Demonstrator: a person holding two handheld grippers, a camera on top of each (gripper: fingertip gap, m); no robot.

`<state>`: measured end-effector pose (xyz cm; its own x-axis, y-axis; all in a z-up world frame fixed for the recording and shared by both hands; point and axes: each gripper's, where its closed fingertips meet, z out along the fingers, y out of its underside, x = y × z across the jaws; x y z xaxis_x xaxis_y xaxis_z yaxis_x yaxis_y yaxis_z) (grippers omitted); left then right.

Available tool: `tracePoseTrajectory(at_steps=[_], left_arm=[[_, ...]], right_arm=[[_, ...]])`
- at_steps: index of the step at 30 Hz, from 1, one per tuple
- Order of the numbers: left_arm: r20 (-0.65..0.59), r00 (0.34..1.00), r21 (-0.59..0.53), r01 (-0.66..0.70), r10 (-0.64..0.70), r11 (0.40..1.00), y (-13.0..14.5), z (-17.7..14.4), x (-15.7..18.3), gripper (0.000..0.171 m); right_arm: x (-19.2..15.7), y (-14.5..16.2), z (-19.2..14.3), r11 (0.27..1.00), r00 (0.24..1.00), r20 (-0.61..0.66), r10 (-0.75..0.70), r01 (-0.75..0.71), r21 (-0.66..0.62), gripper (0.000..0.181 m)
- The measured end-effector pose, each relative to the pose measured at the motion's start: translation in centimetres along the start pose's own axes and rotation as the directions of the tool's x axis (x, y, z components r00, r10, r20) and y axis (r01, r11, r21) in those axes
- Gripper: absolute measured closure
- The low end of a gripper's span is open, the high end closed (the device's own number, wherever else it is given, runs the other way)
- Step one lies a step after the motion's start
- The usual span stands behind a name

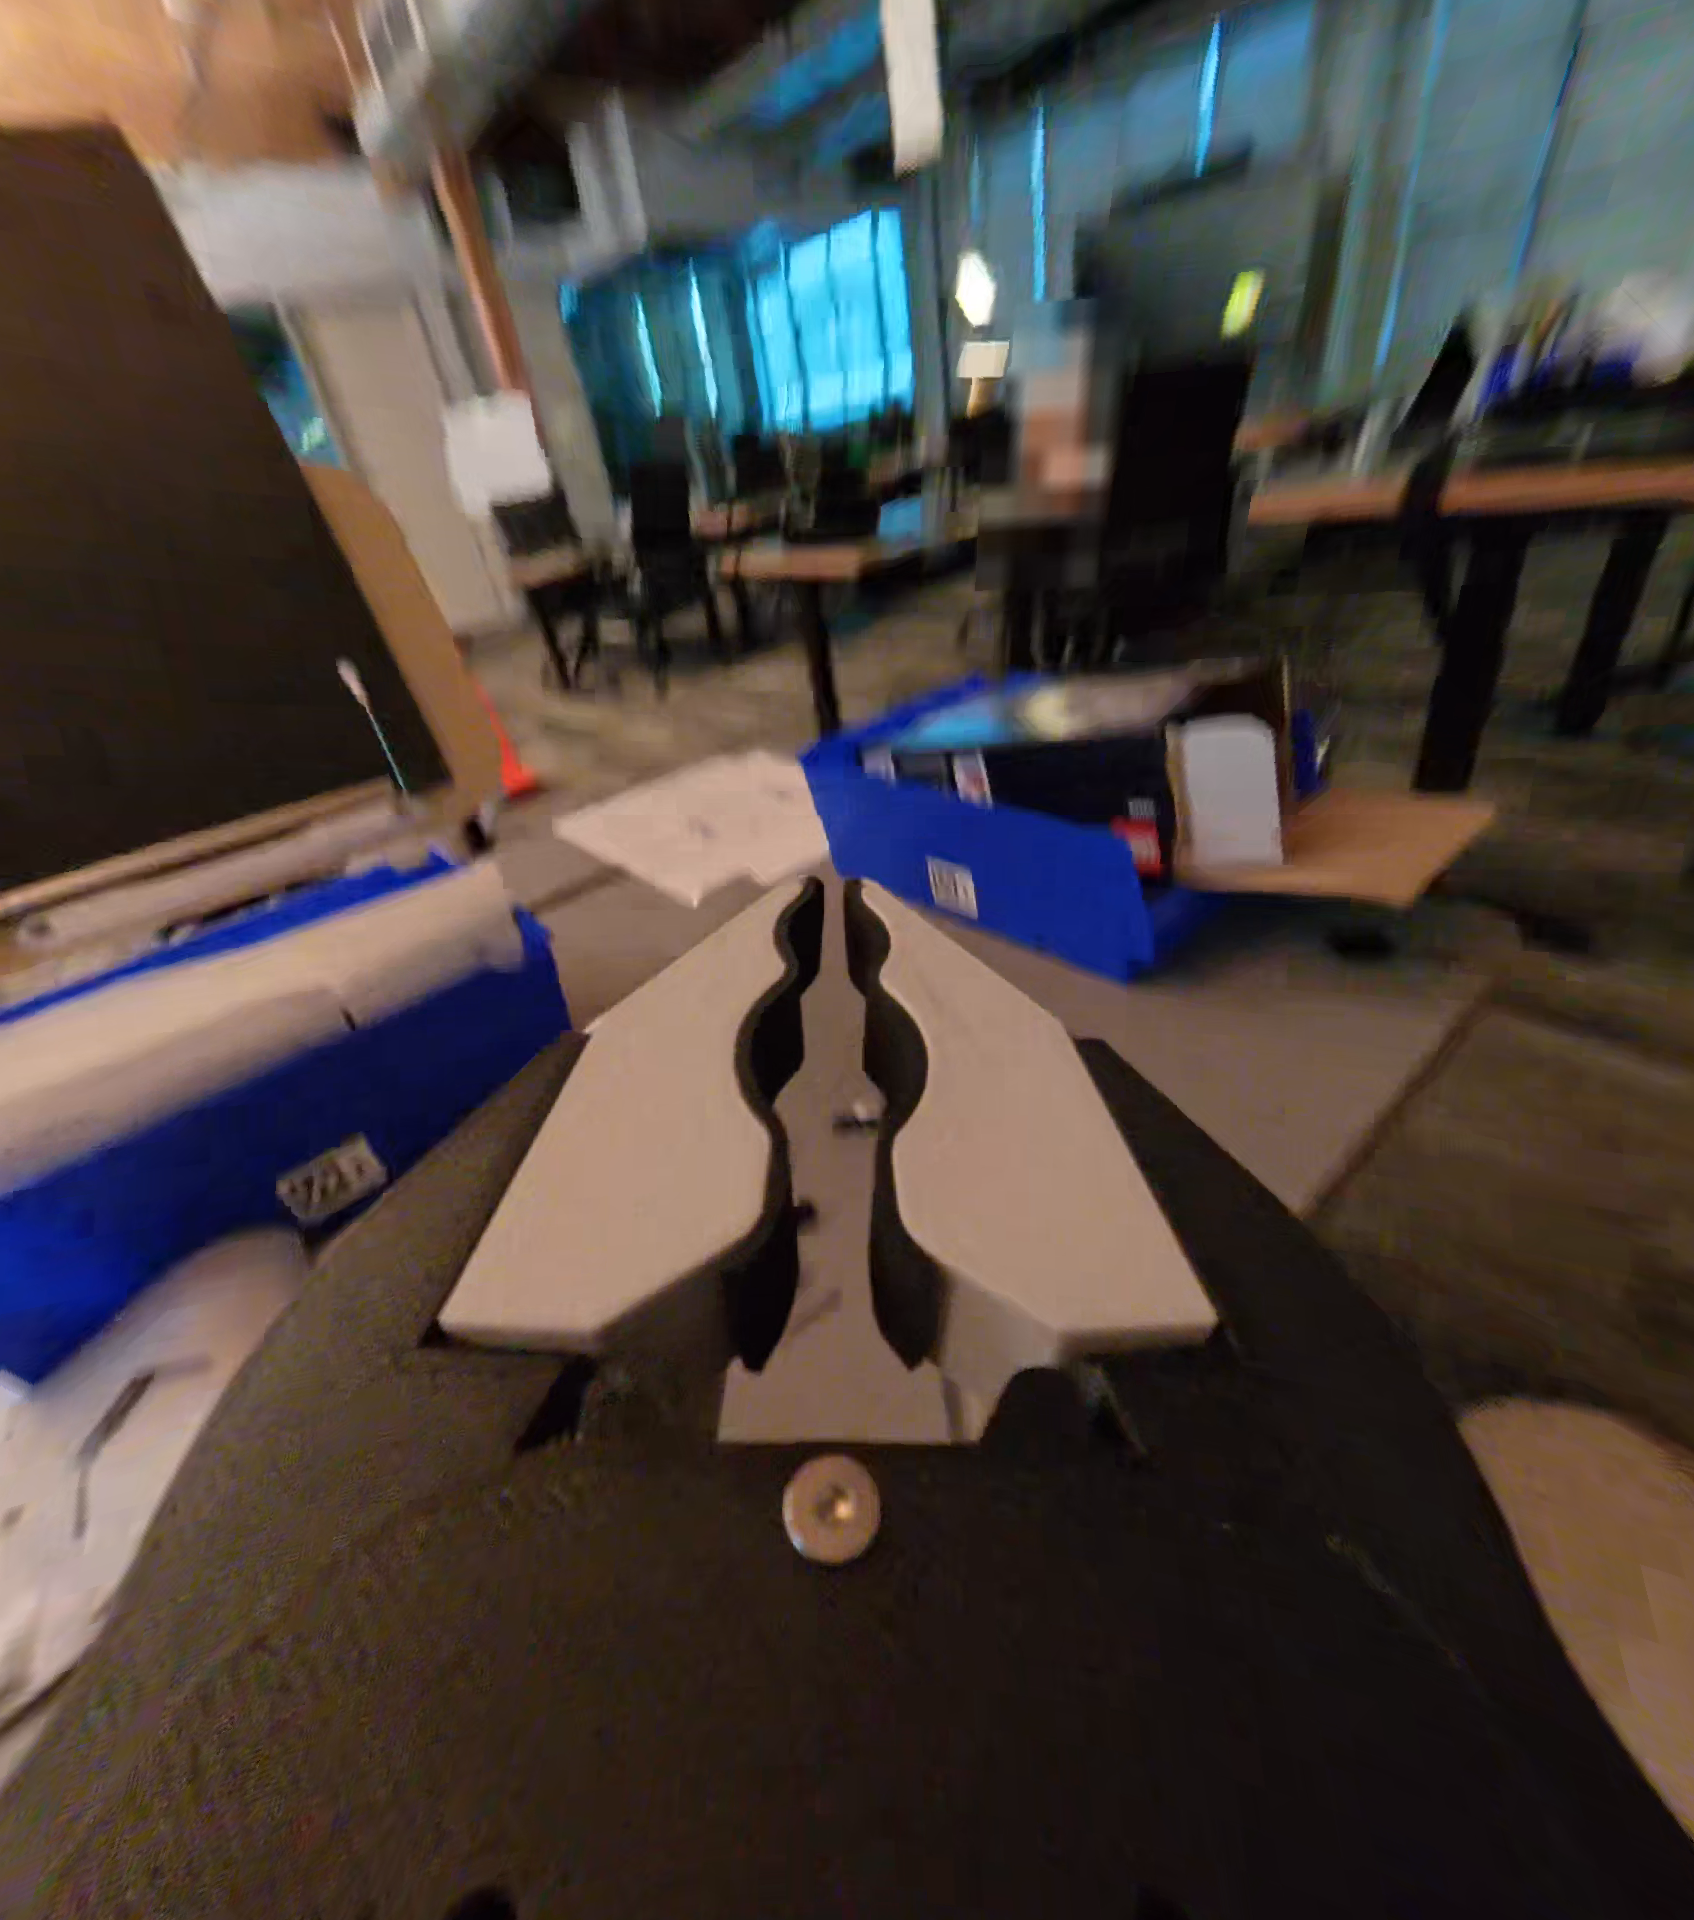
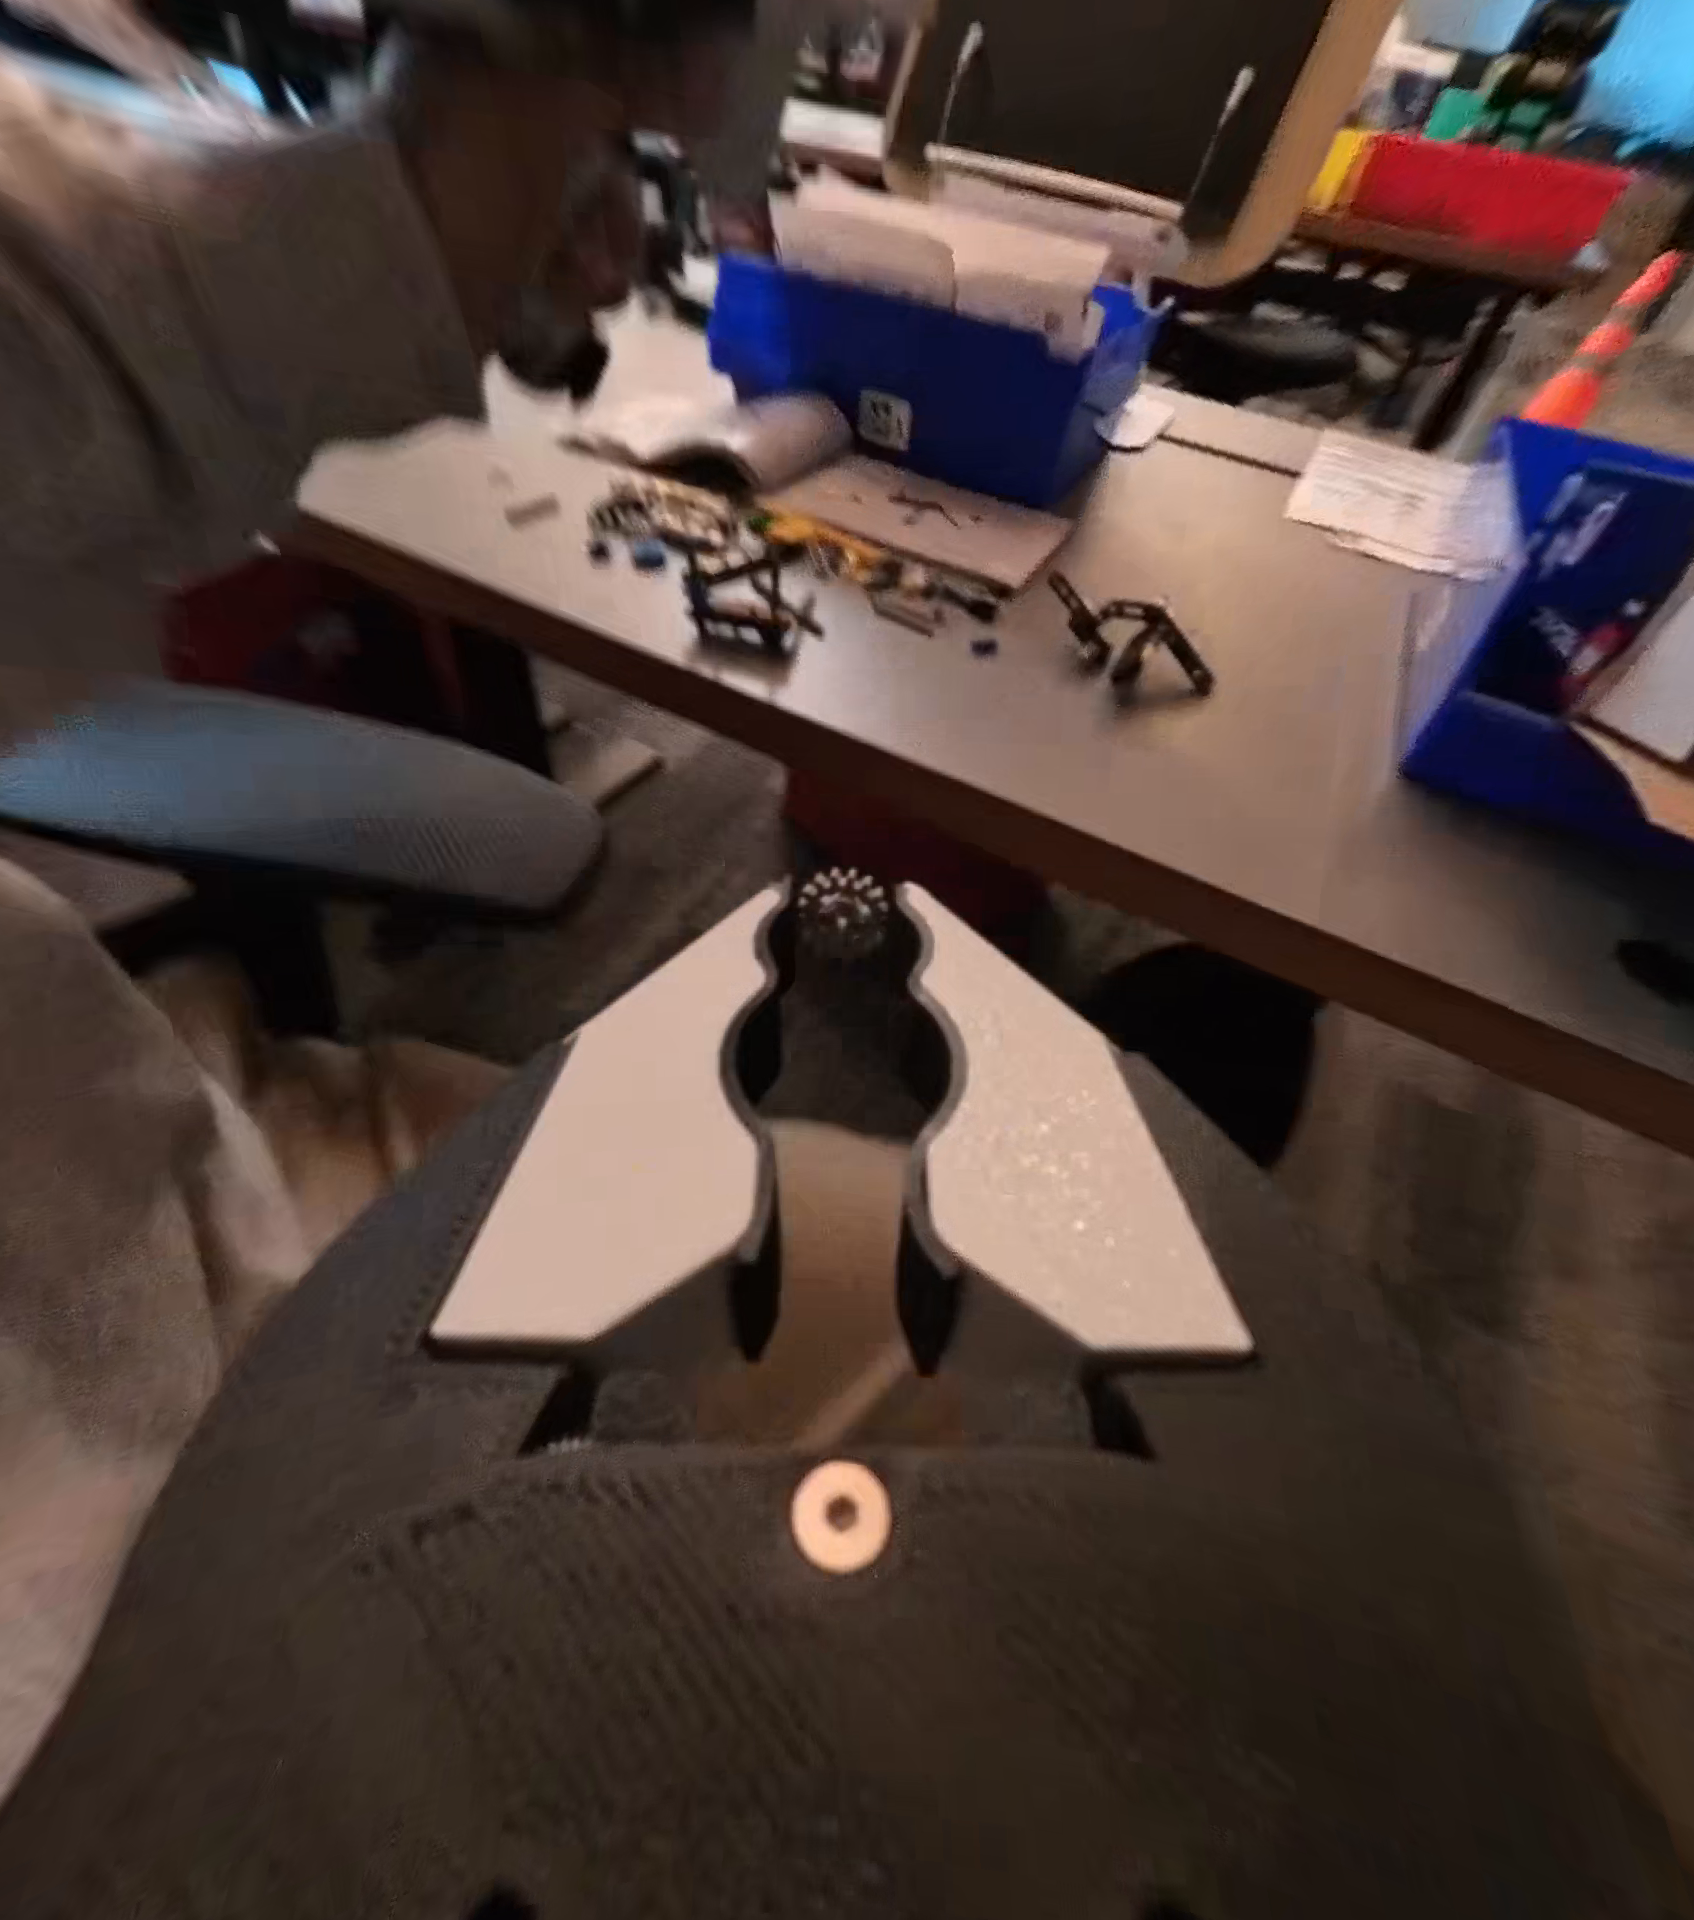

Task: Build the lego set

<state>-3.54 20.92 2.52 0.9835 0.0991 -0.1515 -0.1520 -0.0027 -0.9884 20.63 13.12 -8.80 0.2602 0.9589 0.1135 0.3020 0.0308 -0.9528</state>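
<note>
Right wrist view: right tongs [image 2: 839, 902] pinch a black gear [image 2: 839, 914]; table [image 2: 1082, 748] ahead

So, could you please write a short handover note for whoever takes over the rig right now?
Right tongs: shut on a small black gear, held off the table's near edge.
Left tongs: nearly shut, empty, above the table.
Two black frames stand built beside loose pieces, between the blue bins.
Left: fit the gear and use up the loose pieces.
</note>
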Motion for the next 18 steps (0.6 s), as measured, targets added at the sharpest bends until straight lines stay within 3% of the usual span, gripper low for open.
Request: tracePoseTrajectory(at_steps=[3, 6, 9, 12, 15, 18], left_arm=[[-0.032, 0.990, 0.211, 0.141, -0.137, 0.967, -0.4, -1.6, -5.6, 0.171], [0.029, 0.972, 0.192, 0.225, -0.235, 0.955, 2.9, -4.1, -9.9, 0.166], [0.030, 0.974, 0.082, 0.223, -0.226, 0.971, 7.3, -6.3, -11.5, 0.149], [0.016, 0.977, 0.148, 0.207, -0.212, 0.967, 9.8, -9.0, -11.7, 0.155], [-0.047, 0.994, 0.125, 0.104, -0.099, 0.987, 9.5, -11.4, -10.6, 0.158], [-0.045, 0.988, 0.128, 0.153, -0.148, 0.980, 9.6, -13.3, -11.0, 0.158]], right_arm=[[-2.9, 2.6, 1.2, 0.996, 0.998, -0.067, -0.006, 0.000, -0.087, 0.166], [-7.2, 0.9, 1.6, 0.990, 0.991, -0.120, 0.055, -0.069, -0.120, 0.166], [-9.6, -1.1, 1.3, 0.992, 0.981, -0.191, -0.021, -0.004, -0.128, 0.166], [-10.8, -1.9, 1.1, 0.996, 0.972, -0.234, -0.020, -0.001, -0.089, 0.166], [-12.3, -2.8, 1.2, 0.998, 0.971, -0.234, 0.041, -0.050, -0.030, 0.166], [-13.6, -3.8, 1.5, 0.998, 0.970, -0.236, 0.066, -0.066, 0.007, 0.166]])
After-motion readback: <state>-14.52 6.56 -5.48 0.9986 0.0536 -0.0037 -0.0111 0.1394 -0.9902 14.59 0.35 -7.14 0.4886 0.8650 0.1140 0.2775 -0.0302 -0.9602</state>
